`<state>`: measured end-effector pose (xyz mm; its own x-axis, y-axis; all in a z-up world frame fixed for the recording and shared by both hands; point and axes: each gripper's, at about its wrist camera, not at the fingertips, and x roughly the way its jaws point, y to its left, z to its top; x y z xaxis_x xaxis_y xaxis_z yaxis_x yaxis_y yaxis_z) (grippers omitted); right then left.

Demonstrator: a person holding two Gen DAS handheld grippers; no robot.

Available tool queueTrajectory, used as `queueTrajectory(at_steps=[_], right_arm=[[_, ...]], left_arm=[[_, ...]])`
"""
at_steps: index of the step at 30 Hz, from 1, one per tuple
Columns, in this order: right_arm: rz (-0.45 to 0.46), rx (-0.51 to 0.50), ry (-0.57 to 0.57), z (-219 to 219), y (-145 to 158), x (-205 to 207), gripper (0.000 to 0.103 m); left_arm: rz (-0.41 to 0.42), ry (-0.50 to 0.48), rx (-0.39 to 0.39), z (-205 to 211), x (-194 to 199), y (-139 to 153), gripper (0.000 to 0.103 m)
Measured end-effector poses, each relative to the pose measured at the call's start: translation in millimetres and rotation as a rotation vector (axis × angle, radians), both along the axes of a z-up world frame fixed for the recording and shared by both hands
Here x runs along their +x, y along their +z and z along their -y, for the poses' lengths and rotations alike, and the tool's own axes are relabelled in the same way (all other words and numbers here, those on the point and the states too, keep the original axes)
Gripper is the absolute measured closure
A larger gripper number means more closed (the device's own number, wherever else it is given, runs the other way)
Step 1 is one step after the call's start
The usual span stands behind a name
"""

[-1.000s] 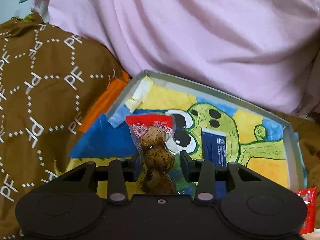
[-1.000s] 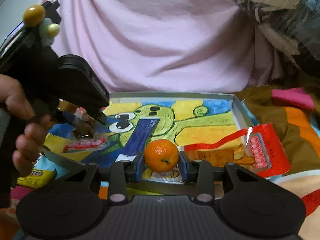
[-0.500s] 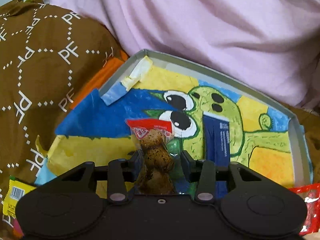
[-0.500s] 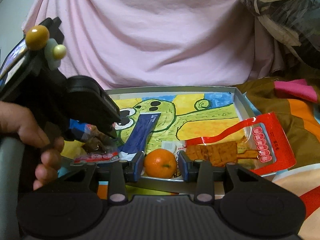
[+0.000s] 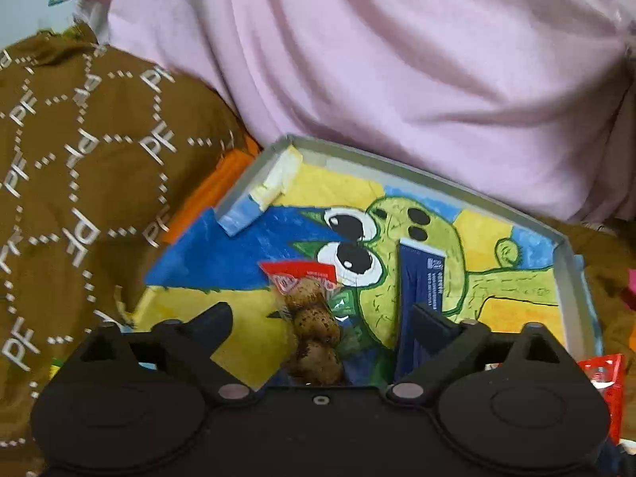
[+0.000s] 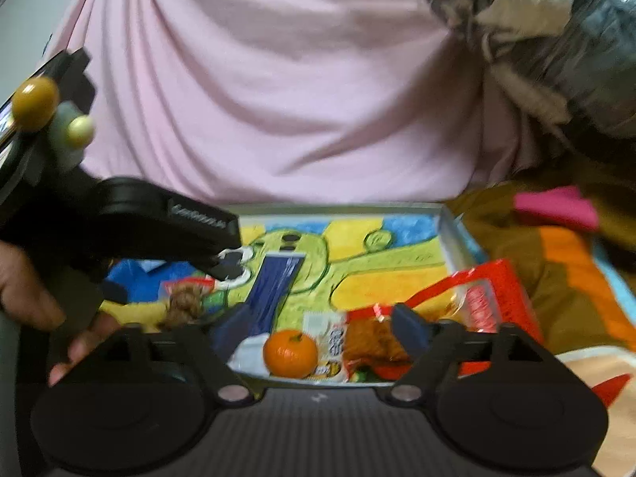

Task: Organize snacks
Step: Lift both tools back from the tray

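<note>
Fingers (image 5: 222, 314) of left gripper (image 5: 320, 318) spread apart around egg packet (image 5: 312, 326), lower centre, lying in painted tray (image 5: 433, 181); right gripper (image 6: 320, 320) likewise spread, tangerine (image 6: 290, 353) between, unheld. Release step apparently complete; next: withdrawal upward, clear of both snacks.

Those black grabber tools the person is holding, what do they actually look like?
Each gripper is matte black plastic, with two round discs, silver screws and dark blue finger pads. The left one, seen from outside, carries yellow balls. A bare hand grips its handle.
</note>
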<state>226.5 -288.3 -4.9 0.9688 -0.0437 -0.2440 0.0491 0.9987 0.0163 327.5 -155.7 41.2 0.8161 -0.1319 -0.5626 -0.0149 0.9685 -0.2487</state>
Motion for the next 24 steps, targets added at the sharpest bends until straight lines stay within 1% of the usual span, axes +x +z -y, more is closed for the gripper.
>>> queueTrajectory(at_steps=[3,5,7,8,11,14,17,24], right_arm=[[0.02,0.008,-0.024,2.0,13.4,-10.6,0.012],[0.035,0.022,-0.041,3.8,22.0,-19.1,0.005],[0.049,0.03,-0.055,5.2,29.3,-29.8,0.003],[0.051,0.029,-0.055,5.6,32.5,-34.6,0.0],[0.069,0.02,-0.064,5.9,41.2,-51.9,0.0],[0.085,0.038,-0.072,6.3,50.4,-69.0,0.0],[0.092,0.027,-0.089,2.8,56.3,-83.6,0.0],[0.087,-0.009,-0.082,-12.5,60.4,-122.4,0.0]], left_arm=[[0.024,0.0,0.002,-8.7,-14.9,10.3,0.001],[0.036,0.004,0.001,-15.6,-26.6,17.0,0.001],[0.04,0.003,-0.001,-22.9,-38.5,23.3,0.001],[0.042,0.005,-0.004,-27.1,-44.8,26.0,0.001],[0.051,0.013,-0.013,-37.9,-63.9,32.3,0.001],[0.059,0.019,-0.015,-48.5,-84.6,37.7,0.001],[0.064,0.032,0.014,-57.8,-105.1,42.6,0.001],[0.117,0.02,0.064,-79.6,-153.5,44.0,0.001]])
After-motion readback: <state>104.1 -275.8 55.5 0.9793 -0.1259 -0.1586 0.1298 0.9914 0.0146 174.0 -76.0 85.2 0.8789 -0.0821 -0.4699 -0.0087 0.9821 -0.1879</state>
